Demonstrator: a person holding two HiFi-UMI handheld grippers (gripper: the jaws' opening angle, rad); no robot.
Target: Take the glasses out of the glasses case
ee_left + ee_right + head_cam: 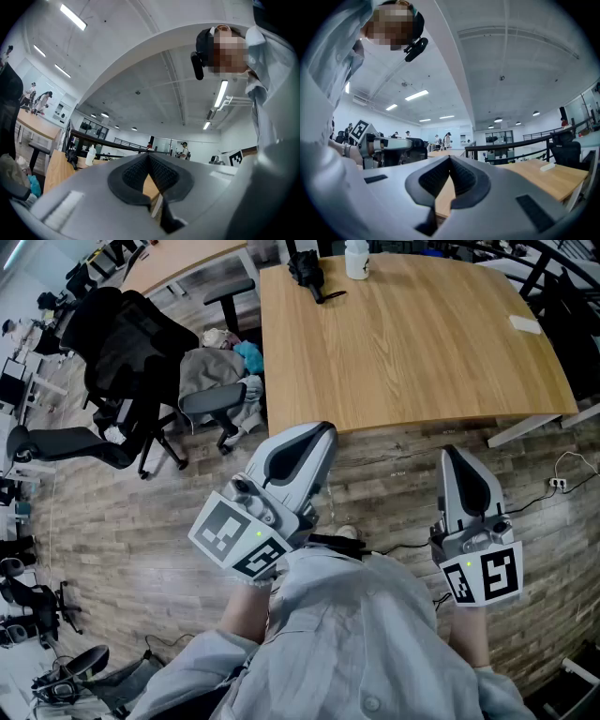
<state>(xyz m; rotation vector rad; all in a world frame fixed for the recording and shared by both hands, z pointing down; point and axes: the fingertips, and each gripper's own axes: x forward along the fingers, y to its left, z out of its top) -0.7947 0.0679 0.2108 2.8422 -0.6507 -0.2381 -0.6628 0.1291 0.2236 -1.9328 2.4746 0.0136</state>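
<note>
The left tongs [319, 433] and right tongs [450, 455] were pressed together, empty, before the table's [422, 362] near edge. A dark thing [307, 273] by the far edge, beside a bottle [357, 257], was too small to name.

wooden table [412, 352] | white bottle [356, 259] at its far edge | black office chair [127, 352] beside

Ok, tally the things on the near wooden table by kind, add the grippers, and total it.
White bottle: 1
Black object, kind unclear: 1
Small white flat piece: 1
Grippers: 2, the left gripper and the right gripper
Total: 5
</note>
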